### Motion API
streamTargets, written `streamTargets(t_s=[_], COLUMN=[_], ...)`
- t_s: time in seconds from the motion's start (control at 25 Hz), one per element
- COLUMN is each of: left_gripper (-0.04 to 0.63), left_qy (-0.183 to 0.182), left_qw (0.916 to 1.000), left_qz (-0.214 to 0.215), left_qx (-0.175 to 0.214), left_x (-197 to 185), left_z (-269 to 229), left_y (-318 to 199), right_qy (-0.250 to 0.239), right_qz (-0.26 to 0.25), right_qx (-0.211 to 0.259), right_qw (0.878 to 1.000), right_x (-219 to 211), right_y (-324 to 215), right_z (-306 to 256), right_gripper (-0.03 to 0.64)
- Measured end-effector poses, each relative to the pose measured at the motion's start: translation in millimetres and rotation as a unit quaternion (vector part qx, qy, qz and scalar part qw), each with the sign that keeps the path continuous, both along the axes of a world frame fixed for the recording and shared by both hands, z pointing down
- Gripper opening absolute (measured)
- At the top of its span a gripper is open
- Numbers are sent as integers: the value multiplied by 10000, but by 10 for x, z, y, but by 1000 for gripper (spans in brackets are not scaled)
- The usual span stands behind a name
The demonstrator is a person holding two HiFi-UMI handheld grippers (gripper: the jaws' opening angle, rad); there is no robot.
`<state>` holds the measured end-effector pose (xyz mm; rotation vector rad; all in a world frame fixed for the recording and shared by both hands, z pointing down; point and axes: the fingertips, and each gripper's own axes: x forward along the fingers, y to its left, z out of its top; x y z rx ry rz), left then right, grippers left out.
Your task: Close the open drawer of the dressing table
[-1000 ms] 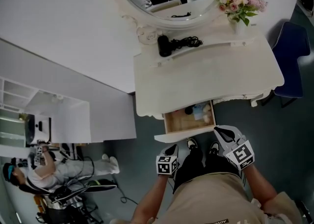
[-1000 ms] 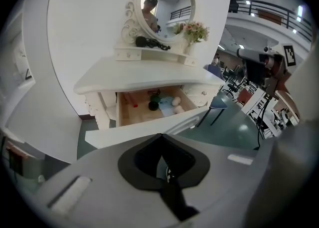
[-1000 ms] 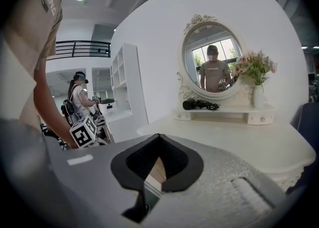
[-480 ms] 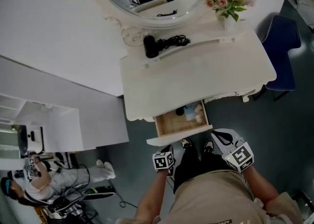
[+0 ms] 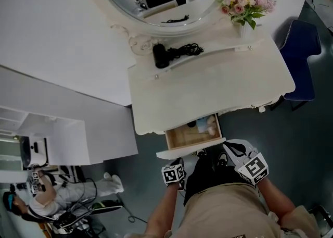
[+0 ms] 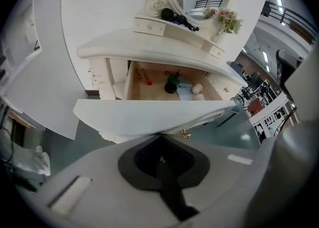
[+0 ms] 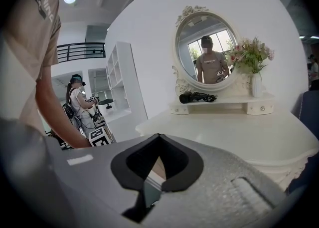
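Left gripper: jaws fully together, nothing between them; tips sit at the lower edge of the drawer front, just beside the small gold knob. Contact cannot be confirmed. Right gripper: jaws likewise together and empty, held near the right end of the drawer front, level with the dressing table top and facing the oval mirror. Drawer: pulled out from under the table top, centre position, with small items in its right part. On the rear shelf: a black hair dryer and a vase of flowers.
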<state>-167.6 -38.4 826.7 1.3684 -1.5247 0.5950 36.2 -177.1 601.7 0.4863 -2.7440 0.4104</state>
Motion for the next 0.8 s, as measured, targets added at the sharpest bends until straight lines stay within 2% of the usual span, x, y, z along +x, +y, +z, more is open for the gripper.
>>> streamTargets(t_s=[0.32, 0.56, 0.8], left_gripper=[18, 18, 18], left_qy=[95, 269, 257], left_qw=[9999, 9996, 9991], left_qz=[124, -37, 270], left_qx=[-40, -84, -194], left_x=[-140, -262, -364], left_z=[-1, -24, -33], left_y=[-306, -538, -740], right_qy=[64, 108, 190], right_qz=[-70, 27, 284], right_qx=[46, 120, 155], right_qw=[9999, 9999, 9993], right_x=[-269, -398, -481], right_y=[-186, -403, -638], right_z=[-28, -124, -189], right_gripper=[3, 3, 3])
